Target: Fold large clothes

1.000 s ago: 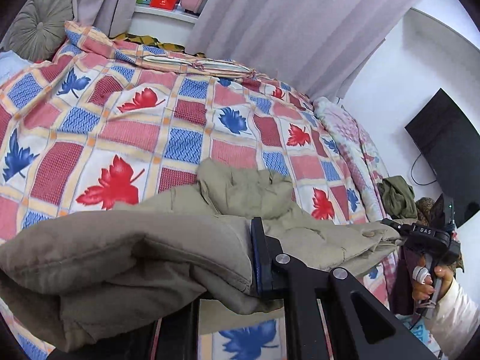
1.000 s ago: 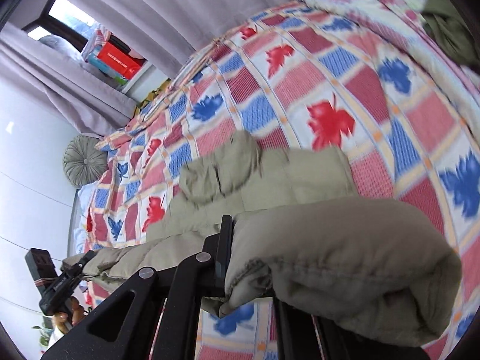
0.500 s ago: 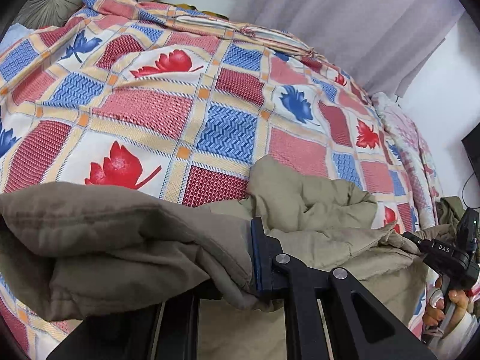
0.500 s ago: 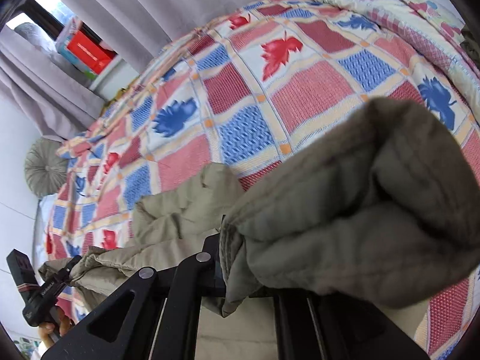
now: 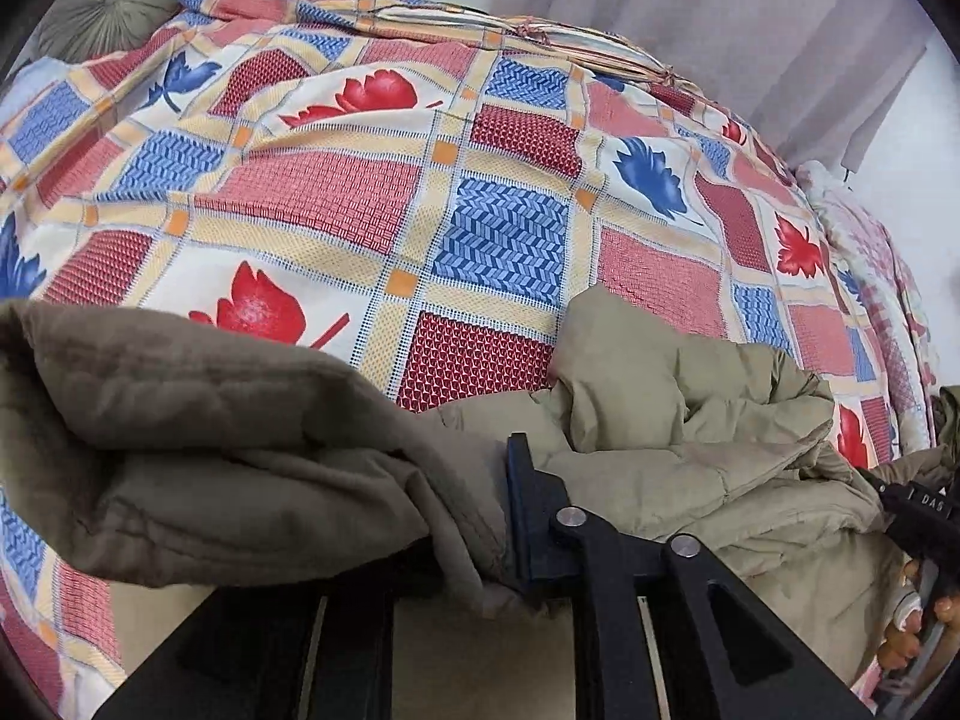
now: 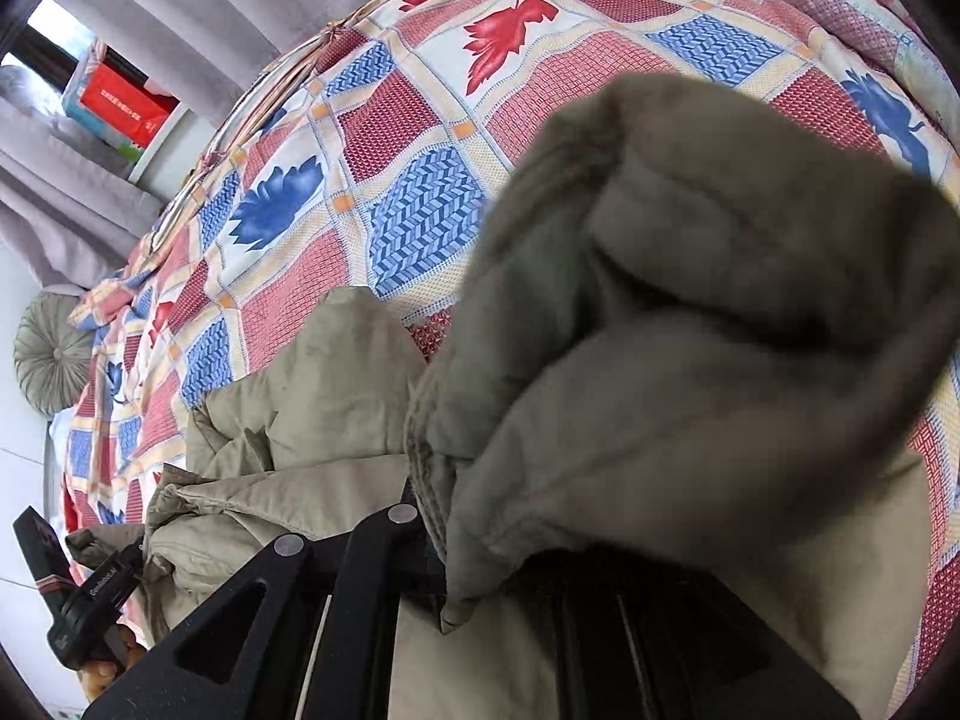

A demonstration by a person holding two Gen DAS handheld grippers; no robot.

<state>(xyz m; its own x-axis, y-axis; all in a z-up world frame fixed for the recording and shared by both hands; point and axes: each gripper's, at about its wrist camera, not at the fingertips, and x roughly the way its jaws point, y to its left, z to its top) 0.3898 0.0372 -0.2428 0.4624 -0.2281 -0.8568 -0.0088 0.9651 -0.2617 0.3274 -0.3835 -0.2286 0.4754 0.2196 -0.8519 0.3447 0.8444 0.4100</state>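
An olive-khaki padded jacket (image 5: 660, 420) lies on a bed with a red, blue and cream leaf-pattern cover (image 5: 372, 204). My left gripper (image 5: 474, 546) is shut on a thick folded edge of the jacket (image 5: 198, 456), which bulges to the left and hides the left finger. My right gripper (image 6: 444, 546) is shut on another bunched edge of the jacket (image 6: 720, 312), which fills the right of that view and hides the right finger. The rest of the jacket (image 6: 300, 414) lies crumpled between the two grippers. Each view shows the other gripper at its edge.
Grey curtains (image 5: 690, 12) hang behind the bed. A round grey cushion (image 6: 51, 354) lies at the head end. A window ledge holds a red box (image 6: 123, 108). A floral blanket (image 5: 870, 252) lies along the bed's far side.
Both grippers have carried the held jacket edges forward and lower over the rest of the jacket. The bed cover looms closer, and the held bundle now fills more of the right wrist view.
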